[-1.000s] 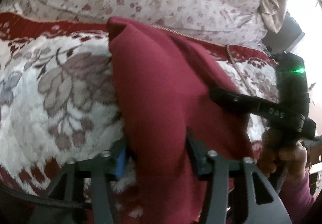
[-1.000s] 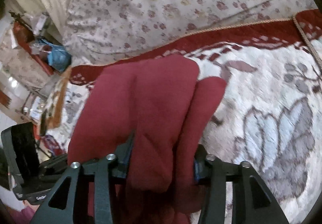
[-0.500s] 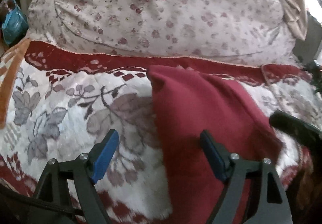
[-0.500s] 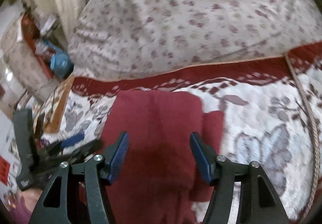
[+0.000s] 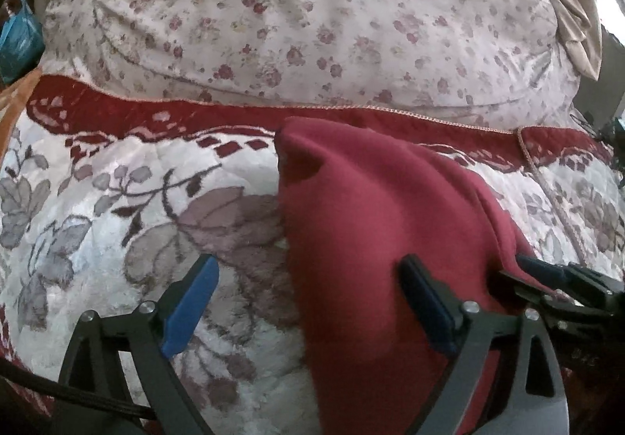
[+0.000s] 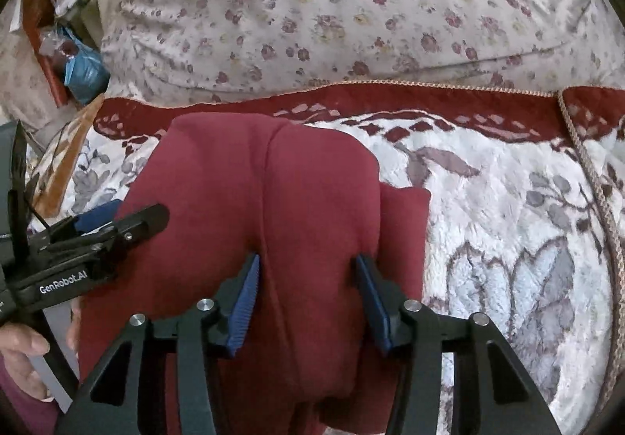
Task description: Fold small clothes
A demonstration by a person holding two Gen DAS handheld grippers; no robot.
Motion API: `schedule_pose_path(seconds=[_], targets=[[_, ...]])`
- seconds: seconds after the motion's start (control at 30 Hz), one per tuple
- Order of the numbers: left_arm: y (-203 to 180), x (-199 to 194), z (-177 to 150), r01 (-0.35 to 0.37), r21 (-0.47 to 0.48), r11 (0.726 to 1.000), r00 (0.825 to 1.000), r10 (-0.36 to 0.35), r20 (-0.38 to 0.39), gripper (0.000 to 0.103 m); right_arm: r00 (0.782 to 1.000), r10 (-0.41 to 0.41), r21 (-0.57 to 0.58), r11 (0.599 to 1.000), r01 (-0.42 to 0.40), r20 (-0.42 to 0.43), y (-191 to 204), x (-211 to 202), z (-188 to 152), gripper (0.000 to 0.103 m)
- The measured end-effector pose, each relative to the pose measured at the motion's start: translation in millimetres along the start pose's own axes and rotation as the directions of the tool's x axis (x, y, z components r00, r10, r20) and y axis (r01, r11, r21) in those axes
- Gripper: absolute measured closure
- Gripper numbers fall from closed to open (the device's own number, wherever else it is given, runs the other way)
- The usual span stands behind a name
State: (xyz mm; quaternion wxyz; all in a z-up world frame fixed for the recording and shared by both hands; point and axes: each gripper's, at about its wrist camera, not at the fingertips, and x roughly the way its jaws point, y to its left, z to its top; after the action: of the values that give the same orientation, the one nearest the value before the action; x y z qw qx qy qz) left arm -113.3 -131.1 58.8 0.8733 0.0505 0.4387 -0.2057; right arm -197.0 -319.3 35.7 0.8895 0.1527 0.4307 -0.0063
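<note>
Clutter sits at the far left of the right wrist view: one blue plastic bag (image 6: 84, 73) beside a reddish-brown shelf edge (image 6: 41, 32), well apart from the bed. One plush blanket (image 5: 117, 224), white with grey leaves and a dark red border, covers the bed, and one large floral-print pillow (image 5: 297, 17) lies along its far edge. One beige cloth (image 5: 574, 5) hangs at the upper right of the left wrist view.

A single maroon garment (image 6: 269, 208), folded into a thick bundle, lies on the blanket near the red border. The left gripper (image 5: 308, 302) has just been opening; its jaws stand wide, the left pad over bare blanket and the right pad over the garment's cloth, nothing pinched. A person's hand (image 6: 23, 357) holds its handle. The right gripper (image 6: 306, 302) has just been closing; a raised fold of the garment stands between its blue pads, which look to be touching the cloth, though I cannot tell whether they press it. Two grippers, both at the garment's near edge.
</note>
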Motion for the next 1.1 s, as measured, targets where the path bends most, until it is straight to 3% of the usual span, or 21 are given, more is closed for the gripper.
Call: schedule_pose_path(seconds=[0.37, 0.53, 0.73, 0.83, 1.1], targets=[[-1, -18, -9, -0.063, 0.023, 0.998, 0.993, 0.061, 0.099, 0.009, 0.996, -0.003, 0.047, 0.999, -0.001, 0.089, 9, -39, 1, 0.043], [-1, -28, -11, -0.077, 0.034, 0.996, 0.991, 0.073, 0.115, 0.009, 0.993, -0.115, 0.026, 0.993, 0.114, 0.034, 6, -20, -5, 0.037], [1, -40, -14, -0.11, 0.054, 0.992, 0.987, 0.103, 0.12, 0.009, 0.98, -0.182, -0.017, 0.983, 0.184, 0.081, 19, -37, -6, 0.035], [5, -47, -15, -0.124, 0.031, 0.992, 0.984, 0.12, 0.129, 0.009, 0.979, -0.182, -0.01, 0.983, 0.184, 0.094, 24, -48, -9, 0.034], [9, -63, -19, -0.15, 0.019, 0.988, 0.981, 0.147, 0.128, 0.009, 0.967, -0.214, -0.005, 0.976, 0.216, 0.138, 41, -63, -17, 0.021]])
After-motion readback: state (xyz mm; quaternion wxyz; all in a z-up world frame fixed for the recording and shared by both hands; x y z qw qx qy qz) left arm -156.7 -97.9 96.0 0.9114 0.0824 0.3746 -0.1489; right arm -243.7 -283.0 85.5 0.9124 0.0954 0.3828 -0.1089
